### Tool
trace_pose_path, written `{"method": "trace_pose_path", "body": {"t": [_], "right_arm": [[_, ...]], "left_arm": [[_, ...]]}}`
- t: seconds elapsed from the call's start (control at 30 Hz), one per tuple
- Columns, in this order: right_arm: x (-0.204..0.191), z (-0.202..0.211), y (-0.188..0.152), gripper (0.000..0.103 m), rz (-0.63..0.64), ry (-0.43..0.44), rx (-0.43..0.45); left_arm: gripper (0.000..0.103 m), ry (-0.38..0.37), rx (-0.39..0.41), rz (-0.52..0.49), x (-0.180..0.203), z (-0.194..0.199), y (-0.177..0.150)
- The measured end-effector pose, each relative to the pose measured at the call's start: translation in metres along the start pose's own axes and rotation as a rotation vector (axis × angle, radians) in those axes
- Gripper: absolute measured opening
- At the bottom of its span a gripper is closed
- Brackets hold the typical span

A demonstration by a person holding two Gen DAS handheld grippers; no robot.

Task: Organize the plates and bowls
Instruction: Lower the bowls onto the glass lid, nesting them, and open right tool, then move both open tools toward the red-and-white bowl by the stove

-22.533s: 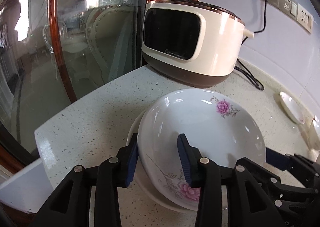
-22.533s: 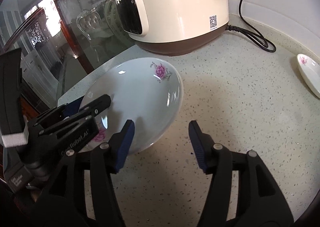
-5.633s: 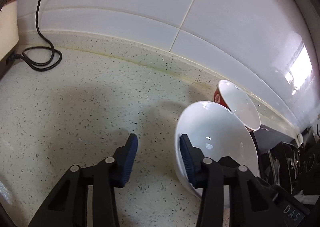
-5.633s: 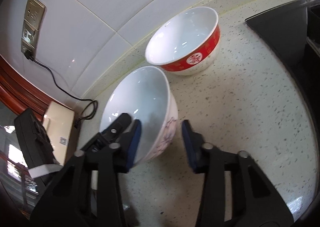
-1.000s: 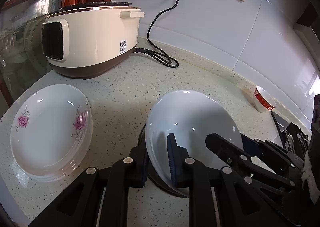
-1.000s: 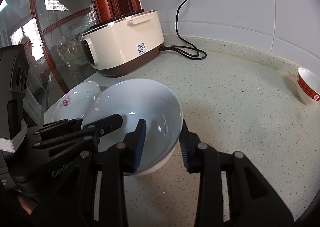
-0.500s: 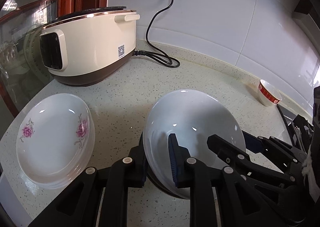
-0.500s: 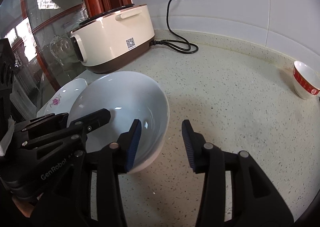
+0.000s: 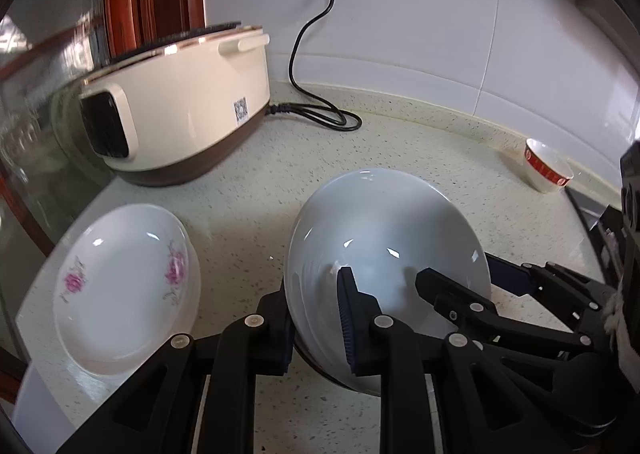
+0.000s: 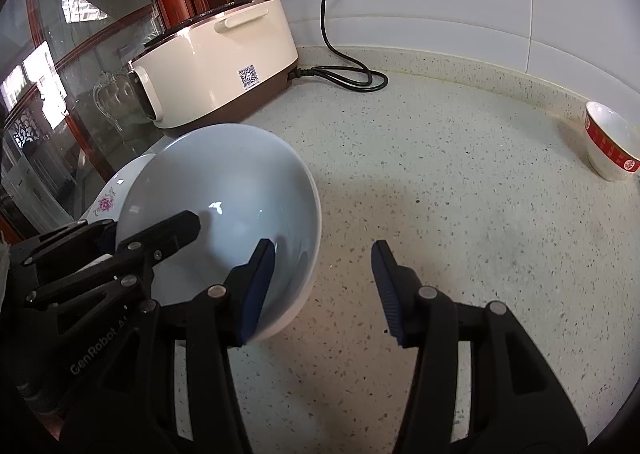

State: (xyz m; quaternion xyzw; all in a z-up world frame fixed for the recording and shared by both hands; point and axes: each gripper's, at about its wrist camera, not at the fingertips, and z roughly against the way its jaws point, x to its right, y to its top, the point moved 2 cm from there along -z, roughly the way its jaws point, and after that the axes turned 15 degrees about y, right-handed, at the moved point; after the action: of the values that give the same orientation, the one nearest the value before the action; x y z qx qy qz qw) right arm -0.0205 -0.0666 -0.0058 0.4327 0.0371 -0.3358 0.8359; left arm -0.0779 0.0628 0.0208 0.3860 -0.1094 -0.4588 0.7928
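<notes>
A large white bowl (image 9: 384,238) sits on the speckled counter; it also shows in the right wrist view (image 10: 224,189). My left gripper (image 9: 316,318) is shut on the bowl's near rim, one finger inside and one outside. My right gripper (image 10: 322,286) is open, its left finger inside the bowl's right rim and its right finger over bare counter. A stack of white floral plates (image 9: 120,286) lies left of the bowl, partly hidden behind it in the right wrist view (image 10: 120,189). A small red-and-white bowl (image 9: 546,169) stands far right by the wall (image 10: 610,145).
A cream rice cooker (image 9: 176,109) stands at the back left, its black cord (image 9: 316,109) looped on the counter to a wall socket. A glass cabinet door (image 10: 60,65) and the counter edge lie to the left. A dark stovetop edge (image 9: 588,209) is at the right.
My right gripper has opened and let go of the bowl's rim. The left gripper still grips the bowl, which has settled right of the plates.
</notes>
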Motion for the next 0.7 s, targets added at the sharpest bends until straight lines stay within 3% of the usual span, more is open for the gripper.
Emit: {"method": "trace_pose_path", "body": {"t": [0.07, 0.13, 0.3, 0.4, 0.47, 0.5, 0.53, 0.6, 0.7], "right_arm": [[0.001, -0.001, 0.0, 0.056, -0.002, -0.004, -0.005], [0.002, 0.0, 0.0, 0.056, -0.007, 0.001, -0.005], [0.001, -0.002, 0.0, 0.058, -0.004, 0.007, -0.016], [0.006, 0.008, 0.005, 0.059, -0.053, 0.098, 0.011], [0.017, 0.023, 0.012, 0.065, -0.118, 0.139, 0.079], [0.025, 0.033, 0.016, 0.068, -0.151, 0.142, 0.125], [0.036, 0.045, 0.02, 0.074, -0.191, 0.145, 0.189], [0.053, 0.062, 0.024, 0.081, -0.253, 0.13, 0.266], [0.081, 0.078, 0.029, 0.082, -0.332, 0.106, 0.325]], "left_arm": [[0.022, 0.024, 0.017, -0.004, 0.001, 0.003, 0.0], [0.034, 0.098, 0.058, -0.028, 0.001, 0.006, 0.001], [0.04, 0.063, 0.035, -0.002, -0.007, -0.002, 0.002], [0.043, 0.096, 0.08, 0.026, -0.011, 0.006, 0.003], [0.063, 0.179, 0.205, 0.083, -0.017, 0.027, 0.007], [0.085, 0.199, 0.267, 0.1, -0.019, 0.038, 0.008], [0.096, 0.204, 0.332, 0.129, -0.021, 0.048, 0.01], [0.103, 0.192, 0.369, 0.151, -0.021, 0.055, 0.017], [0.103, 0.119, 0.33, 0.13, -0.007, 0.051, 0.029]]}}
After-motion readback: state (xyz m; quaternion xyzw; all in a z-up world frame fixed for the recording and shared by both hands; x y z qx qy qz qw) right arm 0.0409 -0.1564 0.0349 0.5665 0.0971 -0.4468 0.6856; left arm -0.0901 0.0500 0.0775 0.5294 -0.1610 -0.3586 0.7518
